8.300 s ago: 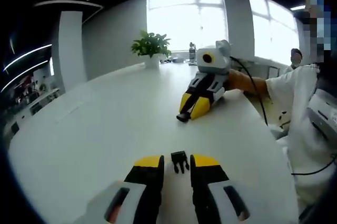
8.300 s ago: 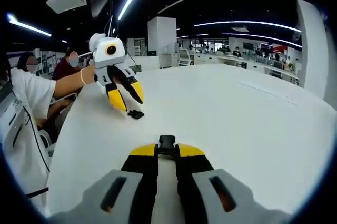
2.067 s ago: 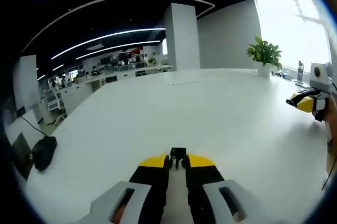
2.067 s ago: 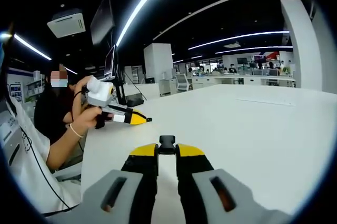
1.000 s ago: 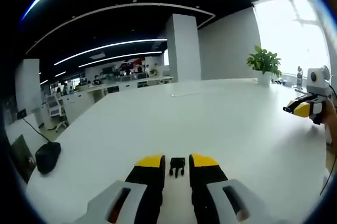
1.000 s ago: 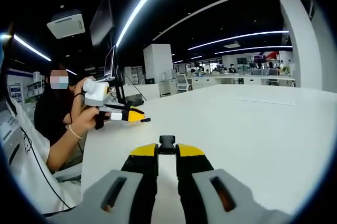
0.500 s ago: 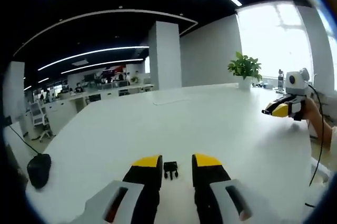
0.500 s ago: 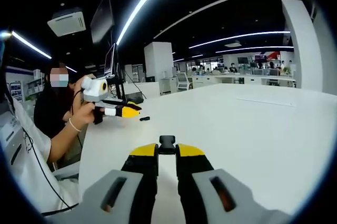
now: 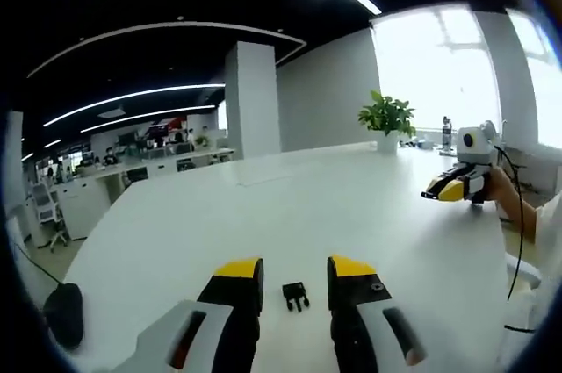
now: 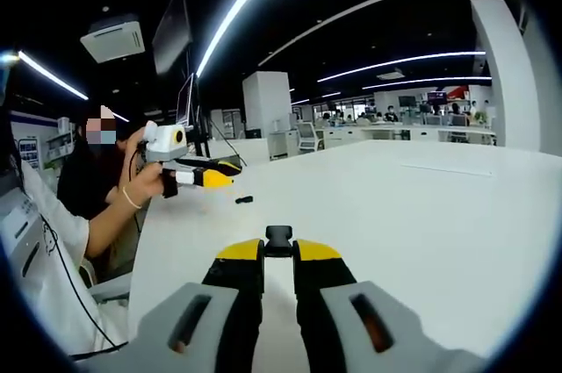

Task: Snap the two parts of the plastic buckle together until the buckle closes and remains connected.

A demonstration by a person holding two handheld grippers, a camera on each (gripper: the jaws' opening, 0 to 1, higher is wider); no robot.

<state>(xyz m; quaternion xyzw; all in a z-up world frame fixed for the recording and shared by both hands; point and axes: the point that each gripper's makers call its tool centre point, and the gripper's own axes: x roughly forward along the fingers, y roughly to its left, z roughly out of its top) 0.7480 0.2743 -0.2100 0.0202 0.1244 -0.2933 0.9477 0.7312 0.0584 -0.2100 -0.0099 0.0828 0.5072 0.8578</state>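
— What's in the left gripper view?
— A small black pronged buckle piece [image 9: 295, 296] lies on the smooth white table [image 9: 351, 206], loose between the left gripper [image 9: 295, 278]'s spread yellow-tipped jaws.
— And the right gripper view?
— The right gripper [image 10: 279, 254] pinches the other black piece [image 10: 279, 238].

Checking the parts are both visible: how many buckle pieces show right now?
2. One buckle piece lies on the white table between the open left gripper jaws; the other buckle piece is clamped in the right gripper.

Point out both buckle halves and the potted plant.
pronged buckle half [image 9: 295, 295], left gripper view, on its black body, lying on the table between the open claw.
other buckle half [image 10: 278, 239], right gripper view, on the end protruding from the shut claw.
potted plant [image 9: 387, 116], left gripper view, on its leaves.
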